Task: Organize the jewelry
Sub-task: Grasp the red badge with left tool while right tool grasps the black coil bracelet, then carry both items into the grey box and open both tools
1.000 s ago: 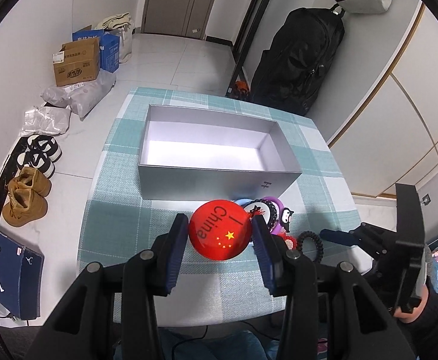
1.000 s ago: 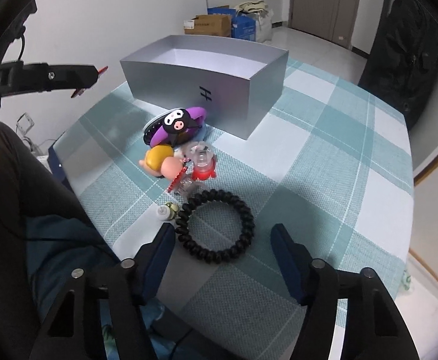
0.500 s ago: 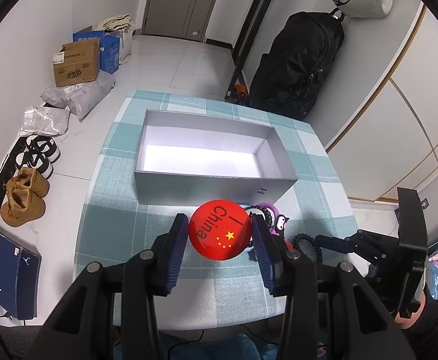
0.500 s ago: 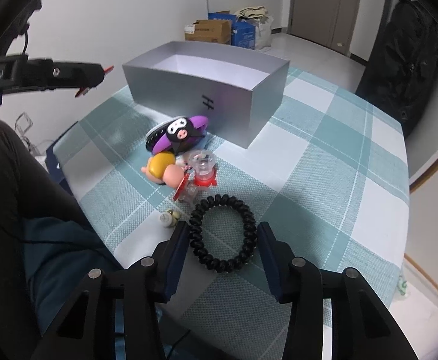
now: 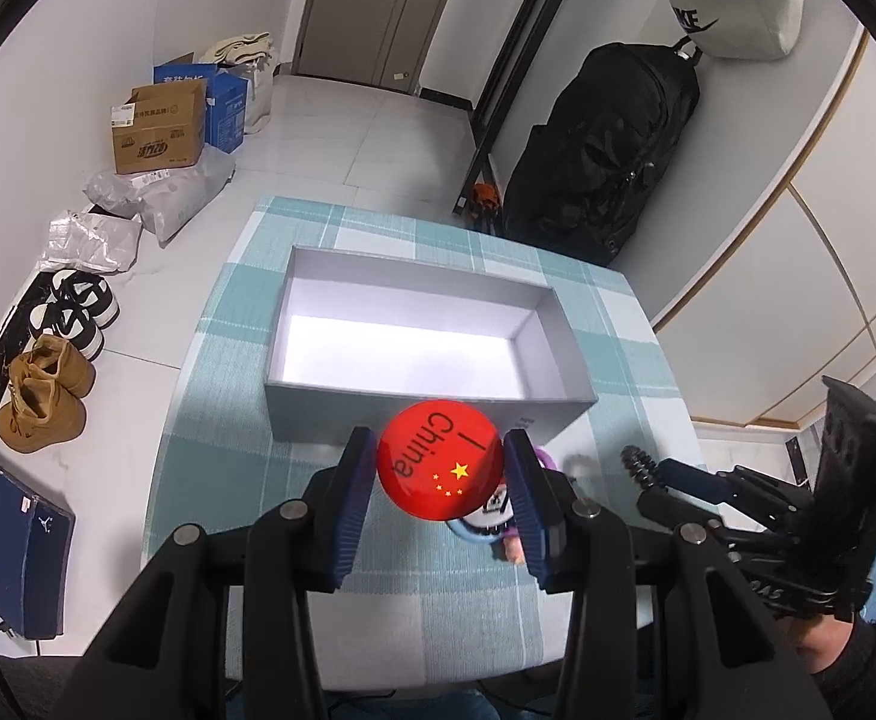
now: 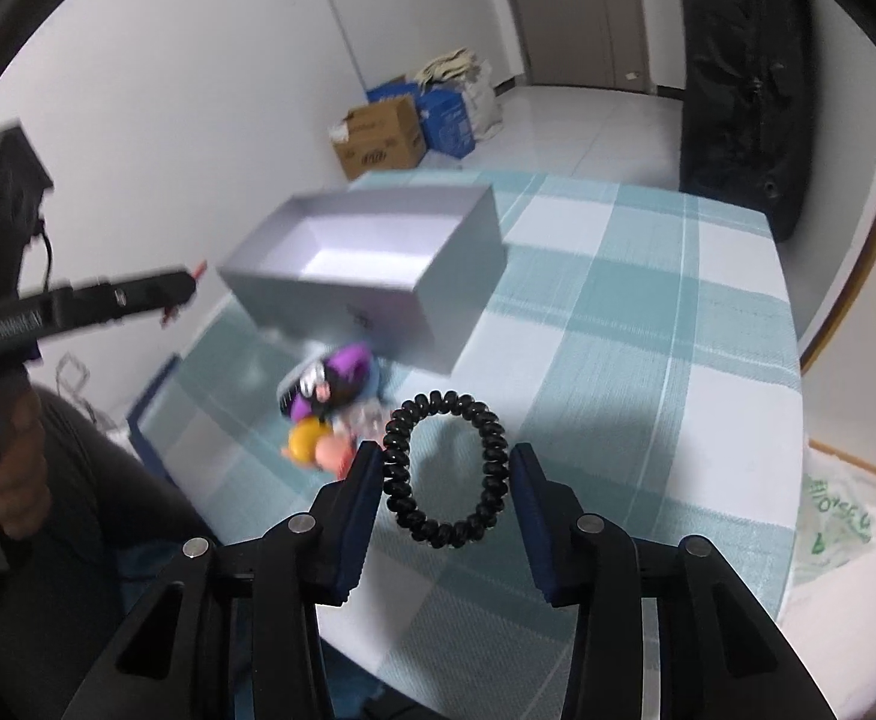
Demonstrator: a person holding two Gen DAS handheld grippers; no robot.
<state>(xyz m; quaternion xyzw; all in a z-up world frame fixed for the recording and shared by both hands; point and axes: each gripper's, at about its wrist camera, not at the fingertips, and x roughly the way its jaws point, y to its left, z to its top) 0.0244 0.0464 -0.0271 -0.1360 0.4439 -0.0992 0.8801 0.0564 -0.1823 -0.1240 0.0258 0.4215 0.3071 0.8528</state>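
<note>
While the left gripper (image 5: 441,474) clamps a red badge (image 5: 440,461) reading "I China", the right gripper (image 6: 443,474), closing, seemingly pinches a black coil hair tie (image 6: 444,468); silver box (image 5: 414,415) stands open just beyond

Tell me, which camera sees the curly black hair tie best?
The right wrist view. There the whole black coil hair tie hangs as a full ring in the closing right claw, lifted off the checked tablecloth. The left wrist view catches only a small bit of the coil at that claw's tip.
</note>
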